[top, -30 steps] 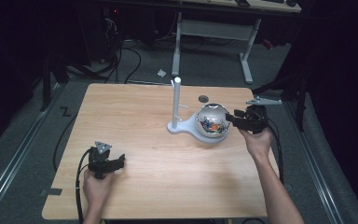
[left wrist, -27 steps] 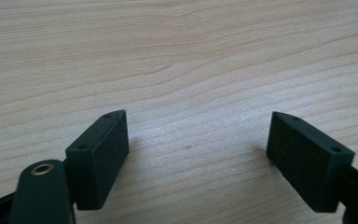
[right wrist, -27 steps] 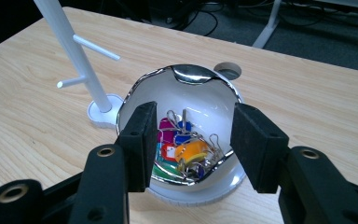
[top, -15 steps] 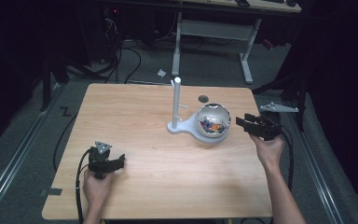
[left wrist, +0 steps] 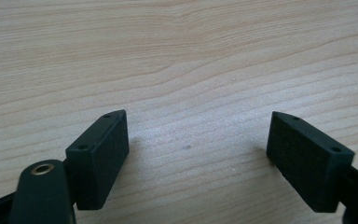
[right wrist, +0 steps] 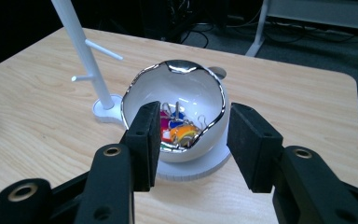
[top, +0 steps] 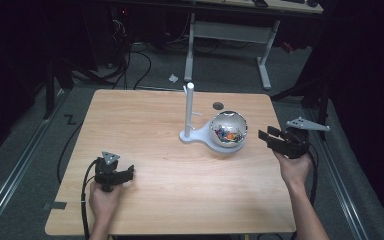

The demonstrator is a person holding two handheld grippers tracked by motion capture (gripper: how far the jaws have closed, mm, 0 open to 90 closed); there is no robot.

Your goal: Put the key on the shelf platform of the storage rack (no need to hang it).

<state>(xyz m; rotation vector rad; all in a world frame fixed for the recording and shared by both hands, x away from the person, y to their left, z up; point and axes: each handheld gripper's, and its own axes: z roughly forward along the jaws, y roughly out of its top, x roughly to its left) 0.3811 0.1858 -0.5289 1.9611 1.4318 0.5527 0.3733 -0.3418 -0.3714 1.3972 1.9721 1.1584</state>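
A white bowl (top: 228, 129) with a jagged silver rim sits on the round base of a white stand, whose post (top: 189, 107) carries small pegs. In the right gripper view the bowl (right wrist: 175, 93) holds several colourful clips (right wrist: 179, 128). My right gripper (top: 267, 136) hovers just right of the bowl, pointing at it. Its jaws (right wrist: 193, 126) are open; they have just been closing a little, with nothing between them. My left gripper (top: 125, 175) rests at the front left of the table. It stands open (left wrist: 198, 140) over bare wood.
The wooden table (top: 145, 125) has a dark round hole (top: 218, 106) behind the bowl. The right gripper is close to the table's right edge. A grey desk frame (top: 230, 30) and cables lie on the floor beyond the far edge.
My right gripper has drawn back to the right, away from the bowl, toward the table's right edge. The left gripper has stayed put.
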